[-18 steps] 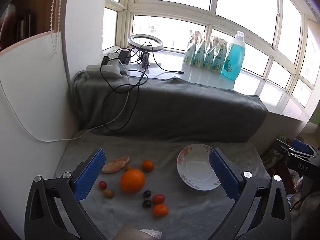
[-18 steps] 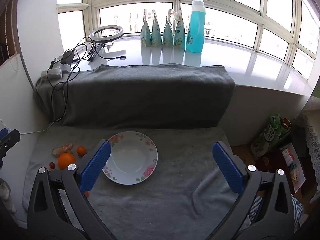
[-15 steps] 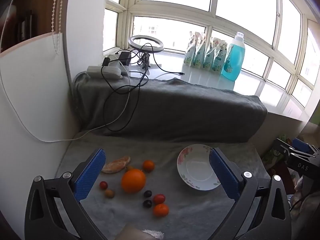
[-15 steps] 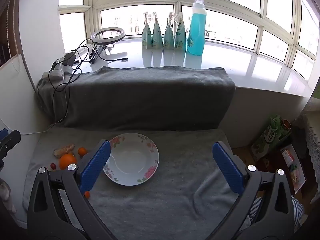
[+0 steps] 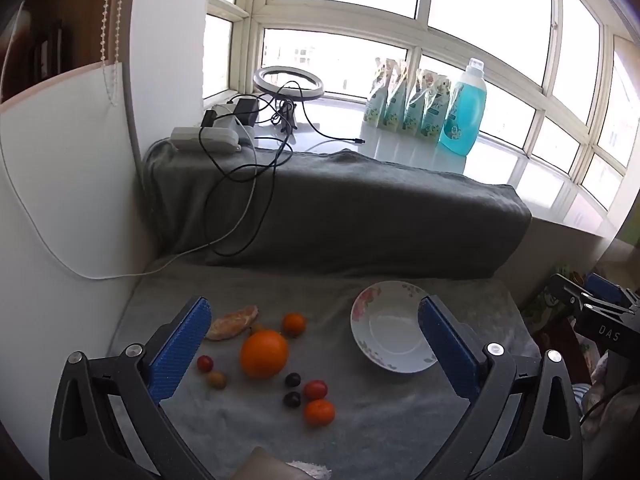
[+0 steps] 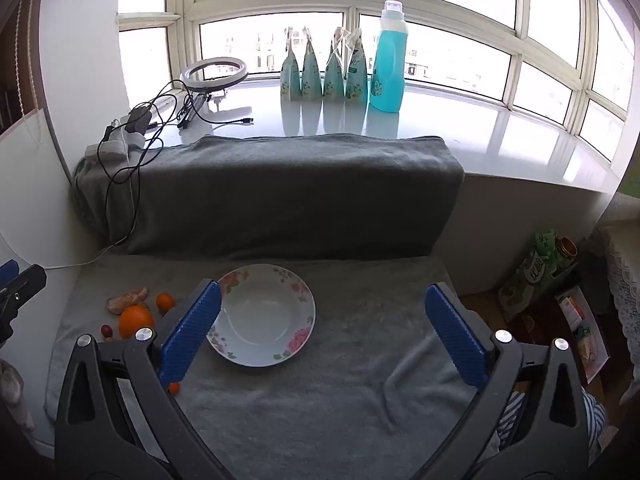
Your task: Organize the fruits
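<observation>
Left gripper [image 5: 314,344] spread fully wide, nothing between the blue pads, poised above the grey cloth [image 5: 400,420] and tilted down toward it. Fruit cluster framed in the gap: large orange [image 5: 264,354] roughly central, peeled segment piece [image 5: 232,322] just beyond it by the left pad, small orange [image 5: 294,324] behind. Red cherry tomato [image 5: 204,363] and yellowish small fruit [image 5: 217,379] to the orange's left; two dark grapes [image 5: 293,380], a red tomato [image 5: 315,390] and a mandarin [image 5: 319,412] nearer the camera. None touched. Floral bowl [image 5: 394,338] empty, partly behind the right pad. Right gripper [image 6: 322,330] likewise at full spread, empty, above the cloth with the bowl [image 6: 262,316] just inside its left pad; fruit off to the left, partly hidden behind that finger. Detergent bottle [image 6: 388,58] on sill.
</observation>
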